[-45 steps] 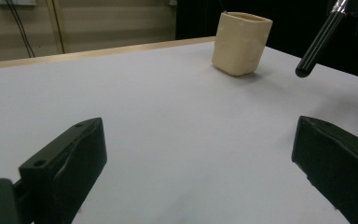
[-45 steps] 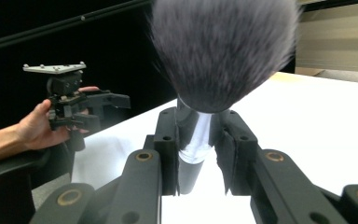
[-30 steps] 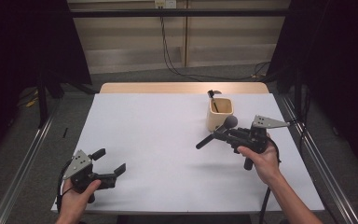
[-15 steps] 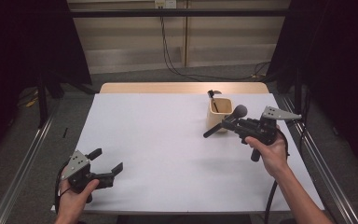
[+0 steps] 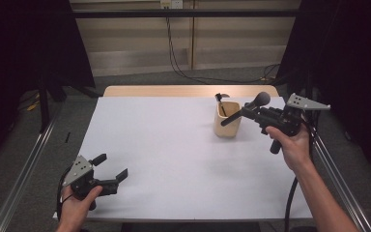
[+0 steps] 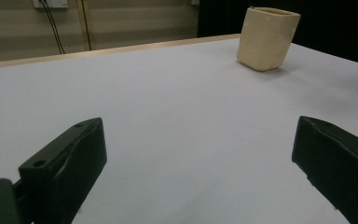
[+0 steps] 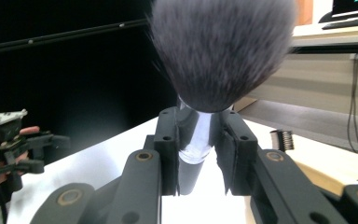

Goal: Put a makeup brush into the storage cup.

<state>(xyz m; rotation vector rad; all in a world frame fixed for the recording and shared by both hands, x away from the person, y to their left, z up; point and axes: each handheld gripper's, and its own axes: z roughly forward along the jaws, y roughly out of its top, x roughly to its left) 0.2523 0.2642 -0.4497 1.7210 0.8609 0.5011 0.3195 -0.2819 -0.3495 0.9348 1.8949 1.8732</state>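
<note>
A makeup brush point(image 5: 260, 100) with a fluffy dark head and a black handle is clamped at its neck in my right gripper point(image 5: 249, 110), raised at the right of the white table point(image 5: 174, 145). The handle's lower end slants down toward the mouth of a beige cup point(image 5: 227, 128). In the right gripper view the brush head point(image 7: 221, 51) rises above the jaws of the right gripper point(image 7: 198, 140), whose pads press on the clear ferrule. My left gripper point(image 5: 111, 166) rests open near the table's front left corner, nothing between its jaws. The left gripper view looks past the left gripper point(image 6: 200, 158) to the cup point(image 6: 266, 39).
A small dark comb-like tool point(image 5: 220, 98) stands in the cup, its head sticking out at the back. A wooden strip point(image 5: 174, 91) edges the table's far side. Metal rails point(image 5: 24, 169) run along both sides. Cables hang at the back wall.
My right gripper has risen and moved right and farther back with the brush, bringing the handle end over the cup. The left gripper has stayed put.
</note>
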